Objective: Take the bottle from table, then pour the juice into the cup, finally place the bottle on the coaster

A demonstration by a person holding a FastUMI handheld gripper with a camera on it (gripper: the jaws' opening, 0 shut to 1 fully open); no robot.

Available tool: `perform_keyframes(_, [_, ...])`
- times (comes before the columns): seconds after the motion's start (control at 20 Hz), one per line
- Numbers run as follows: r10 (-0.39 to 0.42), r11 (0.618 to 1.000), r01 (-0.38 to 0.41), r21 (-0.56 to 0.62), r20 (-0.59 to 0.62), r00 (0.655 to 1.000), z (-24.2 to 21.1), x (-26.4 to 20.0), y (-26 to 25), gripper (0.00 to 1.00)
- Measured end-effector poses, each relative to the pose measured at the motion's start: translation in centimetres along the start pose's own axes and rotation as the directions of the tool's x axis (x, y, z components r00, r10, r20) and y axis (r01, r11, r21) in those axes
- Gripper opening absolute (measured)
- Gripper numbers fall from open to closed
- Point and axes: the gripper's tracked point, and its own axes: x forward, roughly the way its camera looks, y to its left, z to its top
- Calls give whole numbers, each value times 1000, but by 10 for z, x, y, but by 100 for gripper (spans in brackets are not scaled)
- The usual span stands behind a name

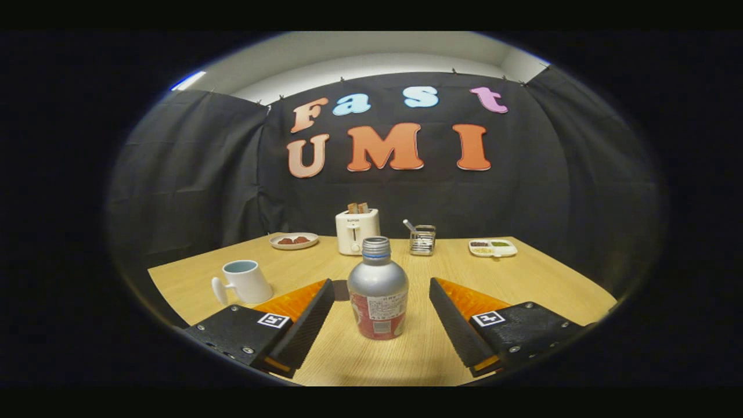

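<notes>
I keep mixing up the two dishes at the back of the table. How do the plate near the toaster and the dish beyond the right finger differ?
The plate is round and holds reddish-brown pieces; the dish is oblong, split into compartments, with darker and greenish contents. The plate sits beside the toaster, the dish past the wire rack. Both are pale and shallow.

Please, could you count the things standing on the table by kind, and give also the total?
Bottle, upright between the open claw fingers: 1
Mug: 1
Toaster: 1
Wire holder: 1
Dishes: 2, a round plate and a divided tray
Dark flat piece behind the bottle, possibly the coaster: 1
Total: 7
</notes>
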Motion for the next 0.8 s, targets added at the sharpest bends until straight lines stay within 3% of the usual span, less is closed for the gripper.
perform_keyframes(0.3, [-2,1000,5,29,-85,996,-37,21,1,98])
perform_keyframes(0.8, [-12,997,23,77,-139,990,-61,41,5,97])
